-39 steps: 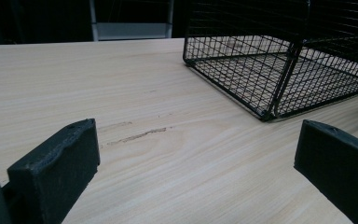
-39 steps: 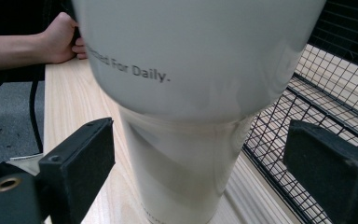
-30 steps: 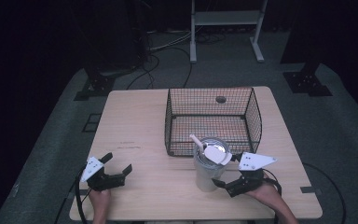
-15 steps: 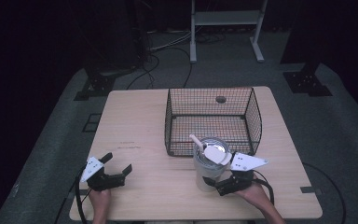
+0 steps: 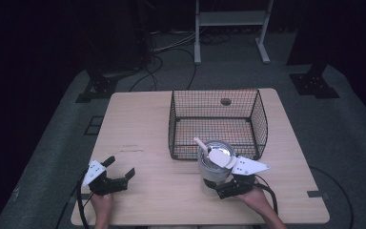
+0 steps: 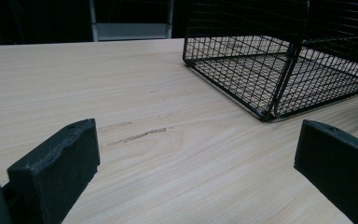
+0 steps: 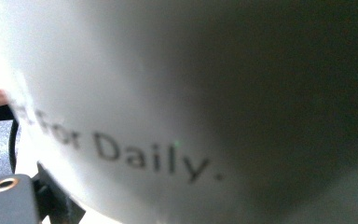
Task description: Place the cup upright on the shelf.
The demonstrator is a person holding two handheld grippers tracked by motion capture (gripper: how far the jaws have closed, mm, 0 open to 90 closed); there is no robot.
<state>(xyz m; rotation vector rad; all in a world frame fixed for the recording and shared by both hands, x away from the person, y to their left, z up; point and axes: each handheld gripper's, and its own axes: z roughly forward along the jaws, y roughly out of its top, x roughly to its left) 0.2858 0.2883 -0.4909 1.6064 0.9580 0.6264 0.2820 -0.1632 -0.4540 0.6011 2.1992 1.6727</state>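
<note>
A white cup (image 5: 213, 172) with a white spoon (image 5: 208, 151) standing in it sits on the wooden table (image 5: 138, 124), just in front of the black wire basket (image 5: 174, 119). My right gripper (image 5: 218, 187) reaches in from the front right, open, its jaws either side of the cup's base. In the right gripper view the cup's wall (image 7: 168, 93), printed "For Daily.", is very close, with one of its fingers (image 7: 9, 198) at the lower left. My left gripper (image 5: 121, 168) rests open near the front left edge, nothing between its jaws (image 6: 196, 163).
The basket (image 6: 270, 70) stands right of centre with a small dark object (image 5: 226, 101) behind its far rim. Bare tabletop (image 6: 144, 116) stretches between my left gripper and the basket. Stands and cables lie on the dark floor beyond.
My right gripper has slid left up to the cup, so its jaws now flank the cup. The cup and my left gripper have stayed put.
</note>
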